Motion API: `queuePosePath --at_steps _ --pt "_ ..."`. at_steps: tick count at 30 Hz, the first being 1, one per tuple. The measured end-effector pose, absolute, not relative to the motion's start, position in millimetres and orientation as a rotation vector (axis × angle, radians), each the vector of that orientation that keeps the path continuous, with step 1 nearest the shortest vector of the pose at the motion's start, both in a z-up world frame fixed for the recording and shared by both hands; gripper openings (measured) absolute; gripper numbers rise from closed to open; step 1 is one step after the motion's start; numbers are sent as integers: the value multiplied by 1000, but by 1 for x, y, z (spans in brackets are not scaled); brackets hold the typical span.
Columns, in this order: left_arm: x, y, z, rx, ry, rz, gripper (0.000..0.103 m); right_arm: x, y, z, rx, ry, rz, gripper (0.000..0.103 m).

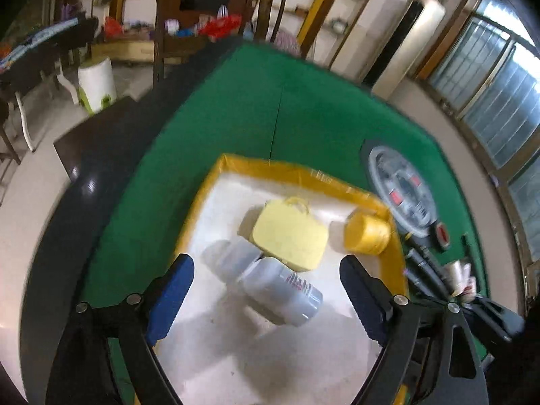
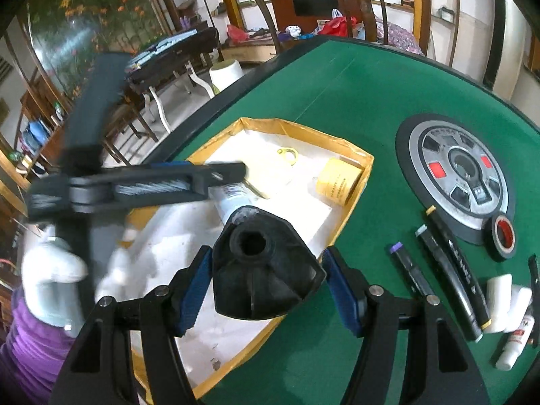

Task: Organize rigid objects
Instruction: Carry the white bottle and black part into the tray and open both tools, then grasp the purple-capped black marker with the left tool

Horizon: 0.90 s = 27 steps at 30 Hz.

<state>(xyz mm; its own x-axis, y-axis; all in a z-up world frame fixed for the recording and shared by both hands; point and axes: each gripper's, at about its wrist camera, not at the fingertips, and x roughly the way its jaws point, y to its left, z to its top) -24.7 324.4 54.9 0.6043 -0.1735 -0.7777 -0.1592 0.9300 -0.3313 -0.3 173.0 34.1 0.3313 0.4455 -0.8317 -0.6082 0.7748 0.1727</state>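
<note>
the black plastic funnel-shaped piece [image 2: 263, 270] sits between the blue pads of the right gripper [image 2: 266, 283], clamped across its flat flared sides, round socket facing up toward the camera. it hangs over the near right edge of the yellow-rimmed tray [image 2: 368, 162], above the white lining. it looks like stiff moulded plastic, light and ribbed underneath; the smooth angled faces could slip, so a hold across the two opposite flat sides, as now, seems the surest, and it should bear a firm squeeze without harm.

inside the tray lie a grey-white bottle [image 1: 280, 290] on its side, a second pale container [image 1: 233, 253] touching it, a pale yellow case with a loop handle [image 1: 290, 233] just beyond, and a yellow jar [image 1: 366, 234] in the far right corner. the left gripper [image 1: 266, 290] hovers over the bottle with its jaws wide apart and nothing between the pads; a white-gloved hand [image 2: 54, 270] carries it.

on the green table [image 1: 216, 108] beside the tray's right edge rest a round grey dial device [image 2: 459, 172], a red-cored tape roll [image 2: 503, 236], dark markers [image 2: 452, 280] and small white tubes [image 2: 513, 347].
</note>
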Motion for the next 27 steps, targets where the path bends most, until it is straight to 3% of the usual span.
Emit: queuePosePath --at_steps 9,19,27 --pt "-102 350 103 -468 694 -1 94 20 206 14 -320 1061 629 66" --pt "-136 347 99 -527 661 34 95 23 199 21 -245 1047 600 71" --pt "-150 303 108 -494 641 4 95 -11 149 53 -271 866 499 75"
